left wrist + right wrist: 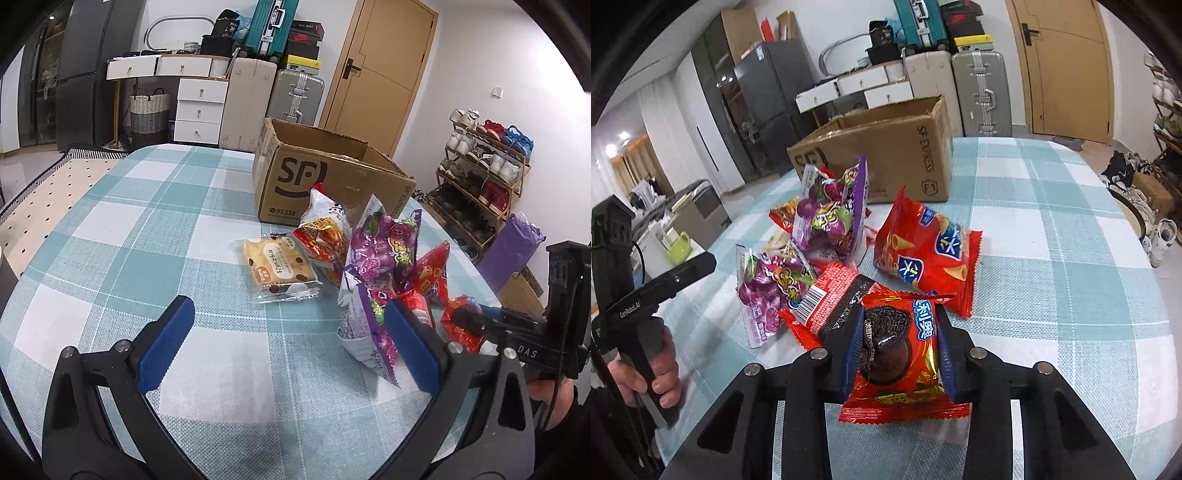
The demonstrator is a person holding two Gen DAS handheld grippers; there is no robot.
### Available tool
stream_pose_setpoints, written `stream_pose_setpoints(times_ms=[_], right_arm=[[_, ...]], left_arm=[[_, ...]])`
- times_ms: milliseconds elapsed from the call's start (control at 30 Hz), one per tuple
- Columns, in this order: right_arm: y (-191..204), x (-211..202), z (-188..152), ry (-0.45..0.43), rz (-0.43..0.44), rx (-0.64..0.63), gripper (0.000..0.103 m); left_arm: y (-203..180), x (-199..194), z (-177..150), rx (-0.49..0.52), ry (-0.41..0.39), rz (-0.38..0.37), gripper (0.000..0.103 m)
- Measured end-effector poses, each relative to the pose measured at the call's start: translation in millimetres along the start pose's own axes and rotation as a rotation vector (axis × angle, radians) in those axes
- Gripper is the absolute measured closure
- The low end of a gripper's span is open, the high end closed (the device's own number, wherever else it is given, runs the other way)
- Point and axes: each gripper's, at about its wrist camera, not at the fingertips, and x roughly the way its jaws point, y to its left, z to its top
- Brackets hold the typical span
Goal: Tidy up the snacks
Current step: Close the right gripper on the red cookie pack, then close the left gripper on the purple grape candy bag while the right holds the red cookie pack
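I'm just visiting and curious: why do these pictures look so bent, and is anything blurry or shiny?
Left wrist view: fisheye lens bows the checked table, corners black, box sharp. Right wrist view: same bending; glare glints on the red cookie packet in the right gripper, and bright lamps wash out the far left.

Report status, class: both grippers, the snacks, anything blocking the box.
Right gripper shut on cookie packet. Left gripper open, empty. Other snacks piled before cardboard box. Box top open.
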Motion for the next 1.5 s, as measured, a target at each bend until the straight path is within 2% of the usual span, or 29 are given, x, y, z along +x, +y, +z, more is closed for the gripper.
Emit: stream_pose_setpoints(times_ms=[300,400,633,1133,1233,1300,1333,1400,1500], right_arm=[[-2.1,-11.9,-1.6,-0.051,0.007,0.017,0.067],[-3.9,-15.1,-1.9,-0.067,0.010,0.029,0.067],[-4.1,-22.0,-3.9,-0.096,0.013,0.025,0.067],[-11.9,-30.1,-5.6,-0.131,0.049,0.066,0.067],[-15.6,-31.0,-6.2,-0.135,0.059,0.084,0.067],[-17.9,-31.3,-6.3,-0.136,0.063,0.092,0.067],[-18.7,-31.4,-6.1,-0.137,0.064,0.095,0.067],[-18.7,-31.7,-6.3,-0.137,0.067,0.095,0.067],[-18.6,-31.8,-6.2,-0.137,0.065,0.094,0.067]], left_arm=[[-6.5,2.8,-0.6,-0.001,0.053,-0.018,0.001],[-9.4,9.5,-0.6,-0.004,0.086,0.013,0.001],[-13.9,23.2,0.5,-0.049,0.154,-0.054,0.001],[-49.5,72.0,11.6,0.003,0.235,-0.102,0.002],[-54.1,80.7,14.0,0.008,0.261,-0.096,0.009],[-56.9,85.5,13.4,0.018,0.281,-0.100,0.026],[-57.7,88.2,13.2,0.020,0.295,-0.103,0.030],[-58.6,94.8,11.9,0.020,0.334,-0.109,0.050],[-58.8,99.4,11.5,0.006,0.363,-0.125,0.056]])
